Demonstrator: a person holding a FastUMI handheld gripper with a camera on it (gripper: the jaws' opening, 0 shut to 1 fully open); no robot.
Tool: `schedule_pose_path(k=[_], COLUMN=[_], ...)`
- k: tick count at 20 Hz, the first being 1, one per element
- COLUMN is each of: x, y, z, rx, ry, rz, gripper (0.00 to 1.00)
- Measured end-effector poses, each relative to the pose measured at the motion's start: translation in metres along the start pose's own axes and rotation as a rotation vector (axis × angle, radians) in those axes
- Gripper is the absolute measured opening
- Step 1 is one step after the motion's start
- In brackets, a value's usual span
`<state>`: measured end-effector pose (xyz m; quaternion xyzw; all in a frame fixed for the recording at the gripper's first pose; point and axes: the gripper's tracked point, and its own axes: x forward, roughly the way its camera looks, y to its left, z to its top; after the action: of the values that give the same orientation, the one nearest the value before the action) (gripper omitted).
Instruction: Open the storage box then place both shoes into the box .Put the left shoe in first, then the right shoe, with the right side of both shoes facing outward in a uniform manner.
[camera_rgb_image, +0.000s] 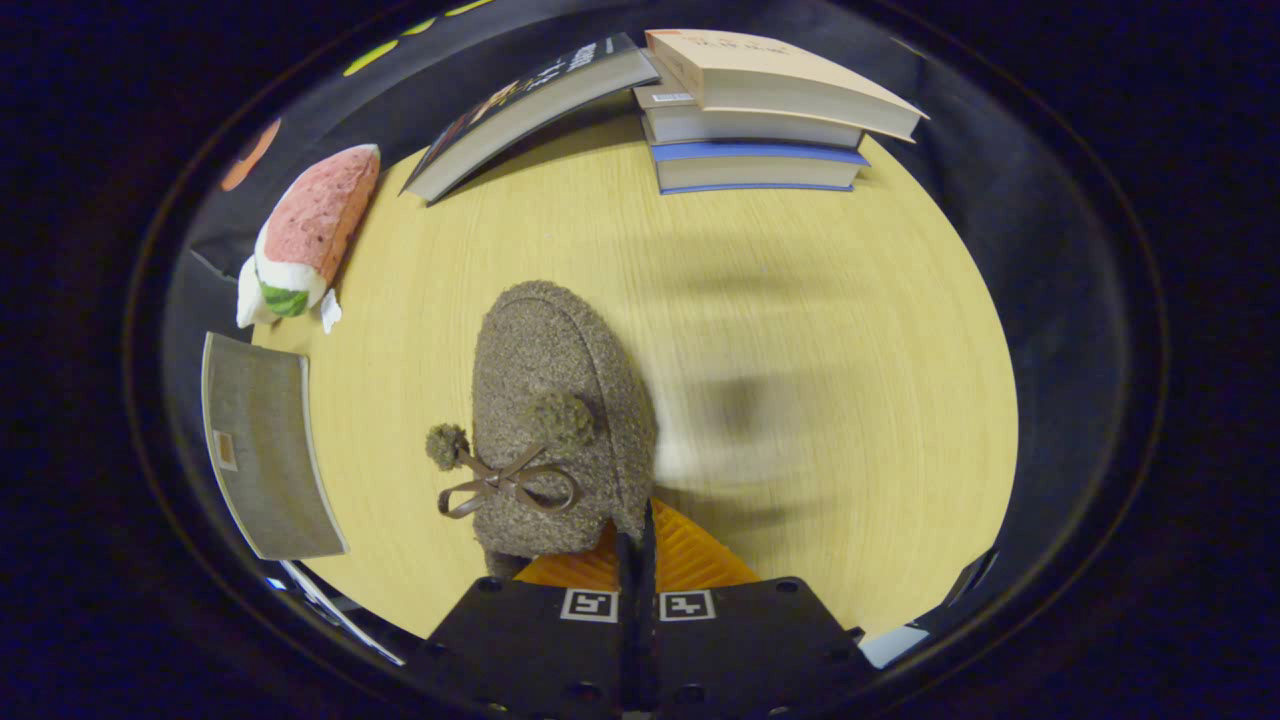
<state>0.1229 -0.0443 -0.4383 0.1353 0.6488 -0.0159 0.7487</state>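
A brown fuzzy shoe (555, 420) with two pom-poms and a thin bow hangs above the pale wooden table (800, 330), toe pointing away from me. My gripper (640, 535) is shut on the shoe's rim at its near right side, the two fingers almost touching. The shoe looks sharp while the table under it is smeared. I cannot tell whether this is the left or the right shoe. To the left of the shoe, at the table's edge, lies a grey flat panel (265, 445) with a small label, with a clear plastic edge (330, 600) just below it.
At the back of the table stand three stacked books (760, 120), and a fourth book (530, 110) leans against them. A watermelon-slice plush toy (310, 230) lies at the back left.
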Motion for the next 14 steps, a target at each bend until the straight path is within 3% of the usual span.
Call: schedule_pose_path(k=[4, 9, 14], x=[-0.023, -0.082, -0.142], y=[0.017, 0.048, 0.11], z=[-0.01, 0.002, 0.015], rx=[0.067, 0.042, -0.01], ry=[0.017, -0.048, -0.122], rz=[0.096, 0.127, 0.168], gripper=[0.0, 0.0, 0.0])
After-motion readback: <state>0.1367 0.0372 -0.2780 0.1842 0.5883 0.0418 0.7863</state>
